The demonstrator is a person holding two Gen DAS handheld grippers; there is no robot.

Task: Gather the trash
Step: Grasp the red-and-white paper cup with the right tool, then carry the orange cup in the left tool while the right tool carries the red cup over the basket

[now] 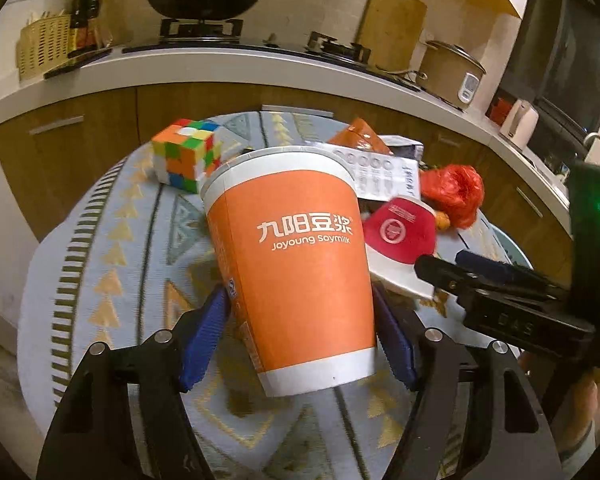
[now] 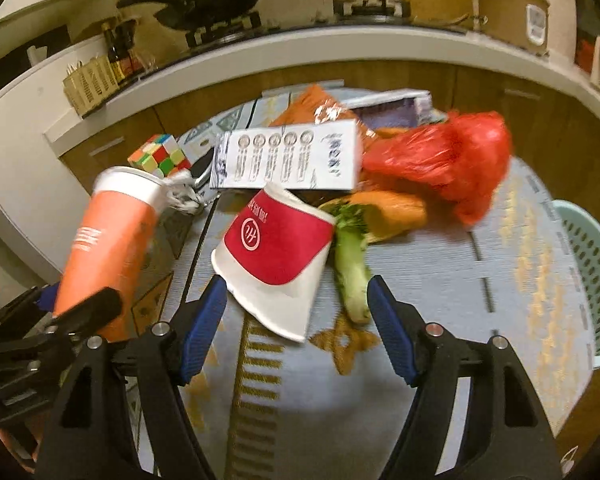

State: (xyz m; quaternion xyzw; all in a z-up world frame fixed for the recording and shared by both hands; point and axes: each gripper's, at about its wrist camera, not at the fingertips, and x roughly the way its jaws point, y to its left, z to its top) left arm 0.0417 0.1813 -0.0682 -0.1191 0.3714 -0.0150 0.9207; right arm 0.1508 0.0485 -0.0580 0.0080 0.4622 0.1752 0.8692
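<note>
Holding orange soymilk cup [image 1: 296,264] in left tongs [image 1: 302,340], low grip (may tip); right tongs [image 2: 298,320] spread, could snag red paper cup [image 2: 276,256].

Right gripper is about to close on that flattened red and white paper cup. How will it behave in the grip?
The red and white paper cup is already crushed flat, so it will probably fold further instead of resisting. It looks light and should lift easily. It lies between the right gripper pads, beside the green vegetable stalk, which may get nudged.

Mint basket [image 2: 588,276] cut off at right edge.
</note>
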